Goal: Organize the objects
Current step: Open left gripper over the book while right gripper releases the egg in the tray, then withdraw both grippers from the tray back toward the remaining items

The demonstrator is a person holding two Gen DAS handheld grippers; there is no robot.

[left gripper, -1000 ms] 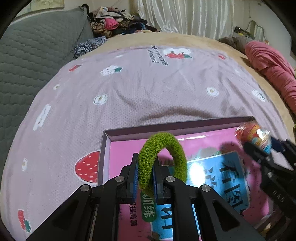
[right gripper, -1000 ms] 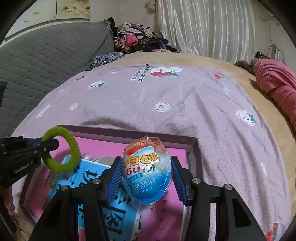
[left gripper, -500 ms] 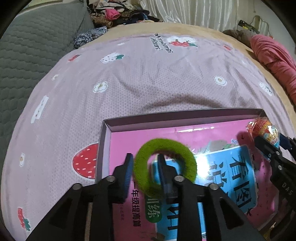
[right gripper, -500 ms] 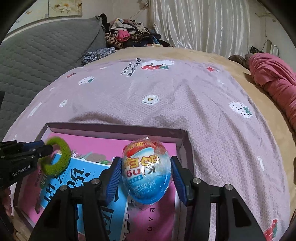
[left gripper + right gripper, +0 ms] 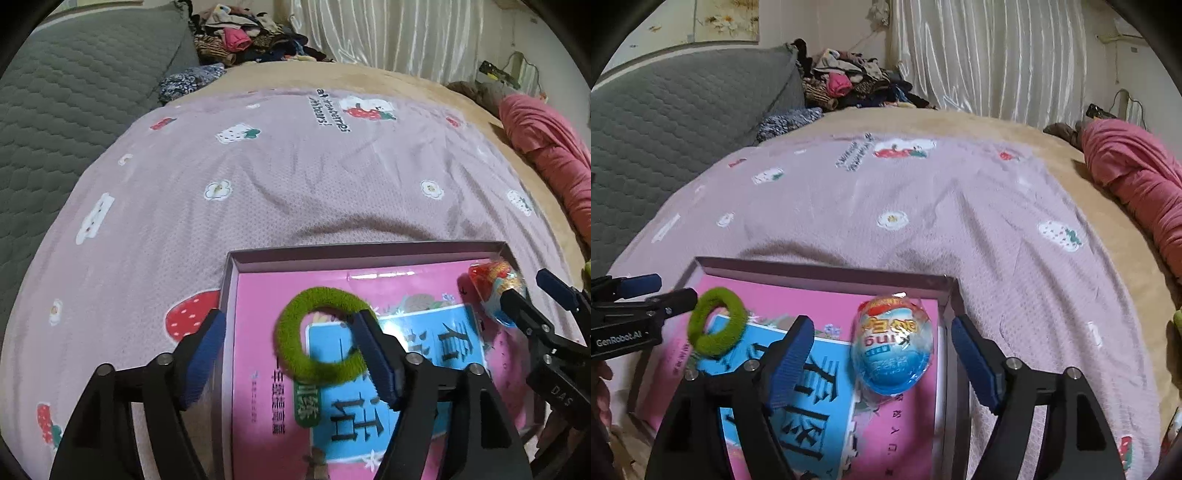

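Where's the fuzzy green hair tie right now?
The green hair tie is inside the shallow box, on top of the pink and blue book, toward the box's left side. The open left gripper sits around it.

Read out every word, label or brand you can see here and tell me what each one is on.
"GenRobot.AI": side of the left tool.
"DAS": body of the right tool.
"at strawberries with bears!": purple blanket, only roughly legible.
Large Chinese characters: blue book, partly covered.
Egg toy wrapper: print too blurred.
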